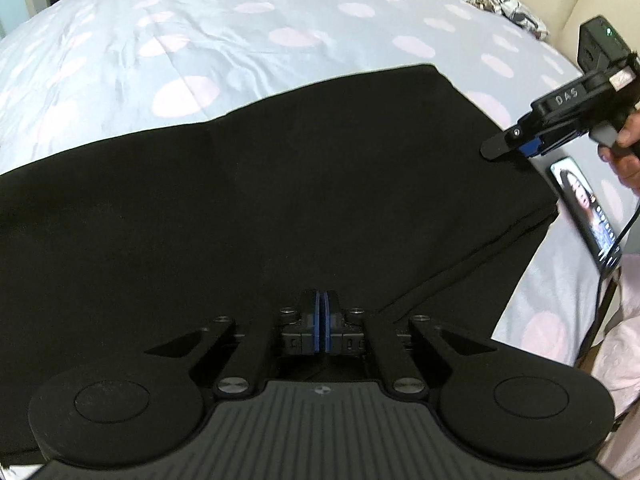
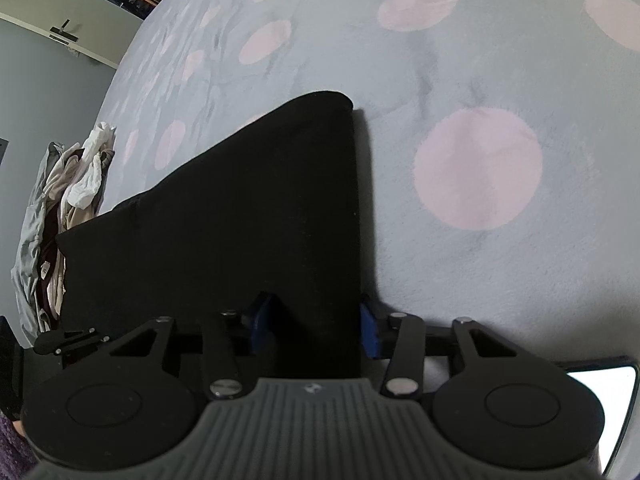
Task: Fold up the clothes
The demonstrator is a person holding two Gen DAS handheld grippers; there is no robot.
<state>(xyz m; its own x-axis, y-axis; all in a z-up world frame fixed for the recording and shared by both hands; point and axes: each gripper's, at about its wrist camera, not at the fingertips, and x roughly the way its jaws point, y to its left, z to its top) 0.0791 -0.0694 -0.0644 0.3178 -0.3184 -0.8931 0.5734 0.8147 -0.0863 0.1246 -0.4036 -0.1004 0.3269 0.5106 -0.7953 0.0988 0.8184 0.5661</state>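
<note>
Garment: we see a black garment (image 1: 280, 200) spread flat on a pale blue bedsheet (image 1: 200, 40) with pink dots; its folded layers show at the right side.
Left gripper: our left gripper (image 1: 322, 320) sits low over the near part of the cloth, blue pads pressed together with only a thin slit between them. We cannot tell whether any cloth is pinched there.
Right gripper: our right gripper (image 2: 316, 320) has its blue pads (image 2: 370, 332) spread apart, and a strip of the black garment (image 2: 240, 220) lies between them, a corner reaching forward over the bedsheet (image 2: 480, 80).
Left view only: the right gripper (image 1: 504, 148) seen from the side, its tip at the right edge of the cloth, a hand (image 1: 628, 152) around its handle; a lit phone (image 1: 584, 208) on a cable just beside the garment; a patterned cloth (image 1: 496, 0) near the far edge.
Right view only: a heap of pale clothes (image 2: 72, 200) at the bed's far side, well apart from the black cloth.
Pose: the right tool slants down toward the cloth.
</note>
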